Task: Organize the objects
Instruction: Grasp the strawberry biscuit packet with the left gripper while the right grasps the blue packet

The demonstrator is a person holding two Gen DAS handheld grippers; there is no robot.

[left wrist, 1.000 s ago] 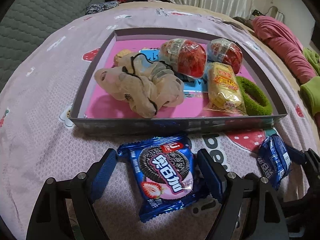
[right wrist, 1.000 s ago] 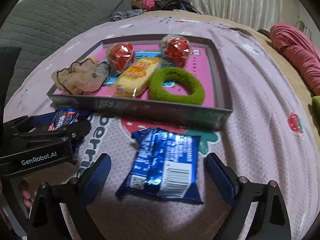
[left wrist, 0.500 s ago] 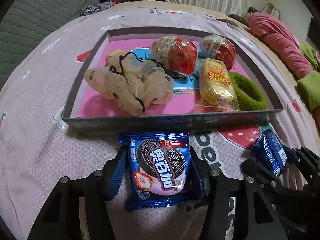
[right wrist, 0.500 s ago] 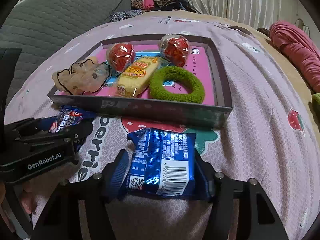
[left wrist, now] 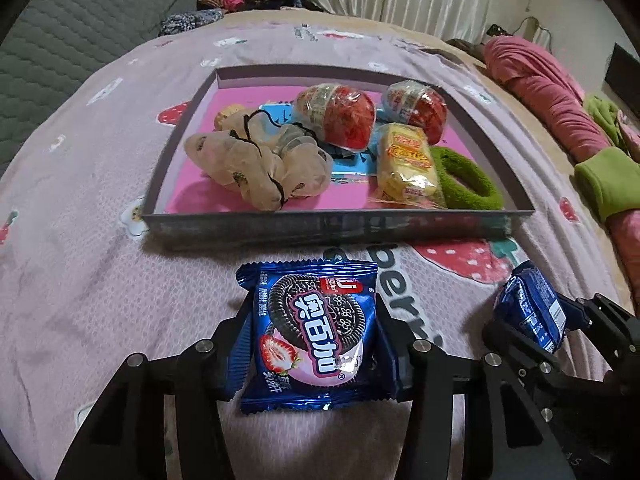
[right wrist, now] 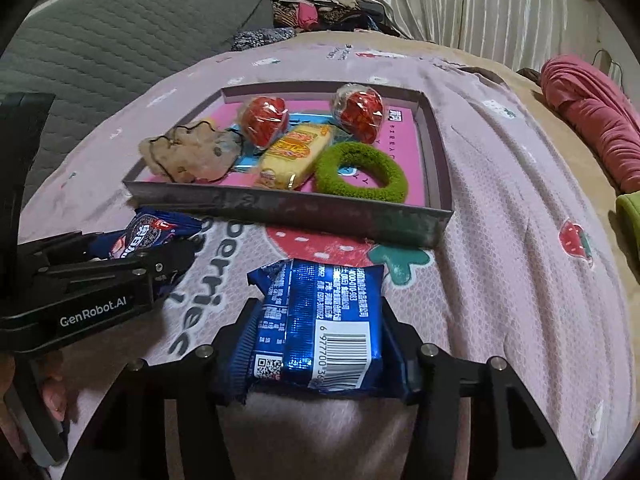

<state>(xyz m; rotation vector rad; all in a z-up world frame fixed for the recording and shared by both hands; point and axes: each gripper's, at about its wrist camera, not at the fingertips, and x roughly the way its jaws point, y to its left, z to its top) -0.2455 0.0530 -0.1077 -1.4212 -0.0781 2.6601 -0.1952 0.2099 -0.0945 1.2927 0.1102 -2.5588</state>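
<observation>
My left gripper (left wrist: 314, 344) is shut on a blue Oreo strawberry cookie packet (left wrist: 316, 332), face up, just in front of the grey tray (left wrist: 320, 226). My right gripper (right wrist: 316, 344) is shut on a second blue cookie packet (right wrist: 320, 320), barcode side up, in front of the tray (right wrist: 304, 210). Each gripper shows in the other's view: the right one (left wrist: 532, 320) at lower right, the left one (right wrist: 120, 256) at left. The tray holds a beige scrunchie (left wrist: 260, 164), two red-wrapped snacks (left wrist: 340, 116), a yellow snack pack (left wrist: 406, 160) and a green hair tie (left wrist: 468, 180).
The tray lies on a bed with a pink strawberry-print cover (left wrist: 80, 240). A grey quilted headboard (right wrist: 100, 48) stands at the left. Pink and green clothes (left wrist: 560, 100) lie at the right edge. Clothes are piled at the far end (right wrist: 316, 4).
Both grippers have closed from wide open onto their cookie packets. Both packets have risen slightly off the bedcover and the views have pulled back a little from the tray.
</observation>
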